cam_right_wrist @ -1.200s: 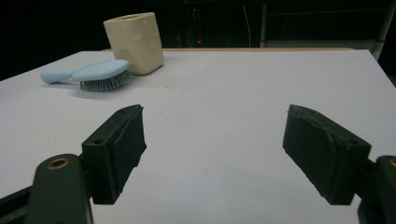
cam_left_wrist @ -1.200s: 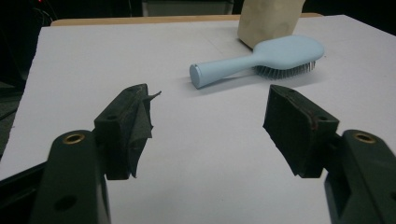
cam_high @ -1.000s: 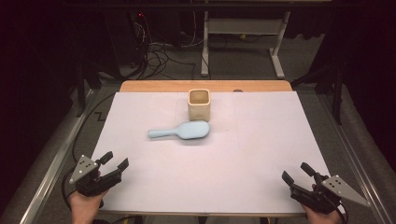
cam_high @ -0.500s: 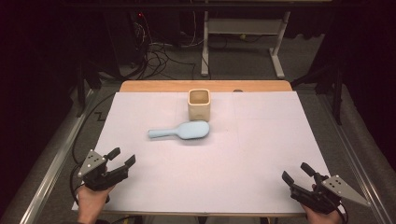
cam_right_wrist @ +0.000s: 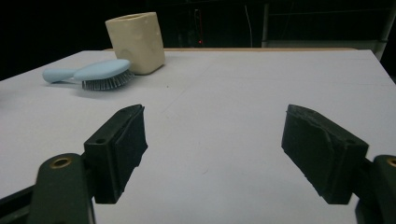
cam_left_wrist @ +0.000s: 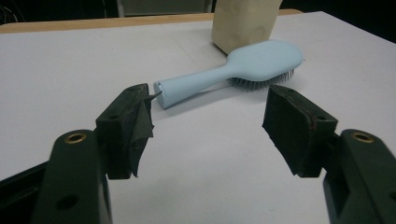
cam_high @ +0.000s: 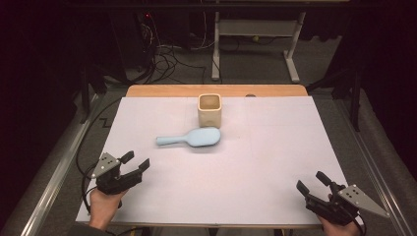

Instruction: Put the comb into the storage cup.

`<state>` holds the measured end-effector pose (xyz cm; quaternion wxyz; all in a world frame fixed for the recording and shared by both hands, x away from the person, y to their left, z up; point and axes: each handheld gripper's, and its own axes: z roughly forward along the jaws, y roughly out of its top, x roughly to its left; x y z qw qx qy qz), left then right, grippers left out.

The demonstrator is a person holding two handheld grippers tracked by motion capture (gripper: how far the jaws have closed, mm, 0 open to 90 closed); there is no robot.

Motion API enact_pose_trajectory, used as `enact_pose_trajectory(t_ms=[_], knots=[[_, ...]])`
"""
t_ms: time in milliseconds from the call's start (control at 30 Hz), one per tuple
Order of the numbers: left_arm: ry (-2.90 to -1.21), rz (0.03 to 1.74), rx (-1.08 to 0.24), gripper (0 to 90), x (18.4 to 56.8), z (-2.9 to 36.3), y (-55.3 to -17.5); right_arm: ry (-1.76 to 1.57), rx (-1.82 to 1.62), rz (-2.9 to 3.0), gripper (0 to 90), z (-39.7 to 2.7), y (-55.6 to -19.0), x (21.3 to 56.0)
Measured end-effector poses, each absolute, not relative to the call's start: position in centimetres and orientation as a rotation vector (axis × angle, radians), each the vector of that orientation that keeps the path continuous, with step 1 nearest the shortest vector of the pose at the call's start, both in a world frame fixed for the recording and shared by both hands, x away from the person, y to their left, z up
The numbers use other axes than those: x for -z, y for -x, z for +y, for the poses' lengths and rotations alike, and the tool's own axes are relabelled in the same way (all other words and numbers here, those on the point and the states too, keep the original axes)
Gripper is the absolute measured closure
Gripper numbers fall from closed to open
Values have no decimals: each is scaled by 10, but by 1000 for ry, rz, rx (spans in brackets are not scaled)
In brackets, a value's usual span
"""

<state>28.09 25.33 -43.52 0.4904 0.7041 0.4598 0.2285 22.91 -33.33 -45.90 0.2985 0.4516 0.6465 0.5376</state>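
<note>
The left claw (cam_high: 136, 164) is open, jaws spread wide with nothing between them, held low over the white table cover (cam_high: 255, 162) near its front left corner. The hairbrush (cam_high: 189, 138) lies ahead of this claw, near but not touching, bristles down, with its handle end pointing back toward the claw; in the left gripper view the handle tip (cam_left_wrist: 161, 93) sits just beyond the left pad (cam_left_wrist: 135, 126). The beige cup (cam_high: 210, 109) stands upright just behind the brush head, farther from the claw; whether they touch cannot be told. The right claw (cam_high: 311, 184) is also open and empty, at the front right corner, well apart from brush and cup; its jaws have just closed slightly with nothing between them. From the right claw, the brush (cam_right_wrist: 93, 72) and cup (cam_right_wrist: 135, 42) sit far ahead to the left.
</note>
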Motion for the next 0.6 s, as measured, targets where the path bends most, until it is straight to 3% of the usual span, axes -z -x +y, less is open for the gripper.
enact_pose_trajectory(t_ms=[600], knots=[[-1741,1139,-548,353,432,246,-306,-1198,-1428,1719,239,-333,-229,459]])
